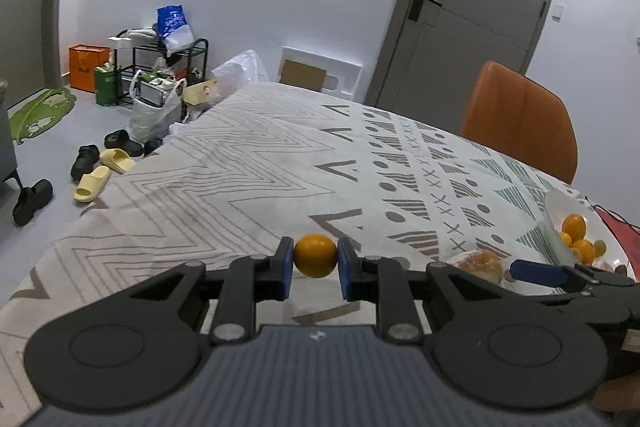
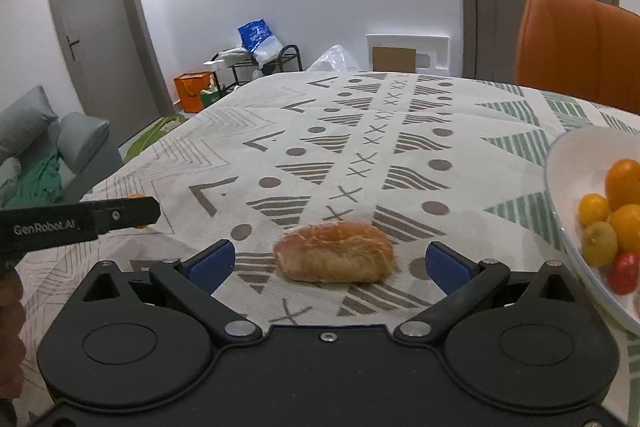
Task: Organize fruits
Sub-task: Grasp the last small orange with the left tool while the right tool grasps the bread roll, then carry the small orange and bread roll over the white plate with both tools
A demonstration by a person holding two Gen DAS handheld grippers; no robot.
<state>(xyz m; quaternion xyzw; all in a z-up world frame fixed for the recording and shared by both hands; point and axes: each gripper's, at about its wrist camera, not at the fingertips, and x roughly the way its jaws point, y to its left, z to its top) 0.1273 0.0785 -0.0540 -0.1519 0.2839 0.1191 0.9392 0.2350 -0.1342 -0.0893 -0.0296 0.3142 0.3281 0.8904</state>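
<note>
My left gripper (image 1: 315,261) is shut on a small orange (image 1: 315,255) and holds it just above the patterned tablecloth (image 1: 240,167). My right gripper (image 2: 330,263) is open, its blue pads either side of a bread roll (image 2: 334,251) that lies on the cloth. A white bowl (image 2: 560,163) at the right holds several oranges (image 2: 624,183), a yellow-green fruit and a small red one. In the left wrist view the bowl (image 1: 560,203), the roll (image 1: 482,263) and a right gripper fingertip (image 1: 536,273) show at the right.
An orange chair (image 2: 576,47) stands behind the table at the right. The left gripper's finger (image 2: 116,215) reaches in from the left in the right wrist view. Shoes, bags and a rack (image 1: 160,67) are on the floor beyond the table's left edge.
</note>
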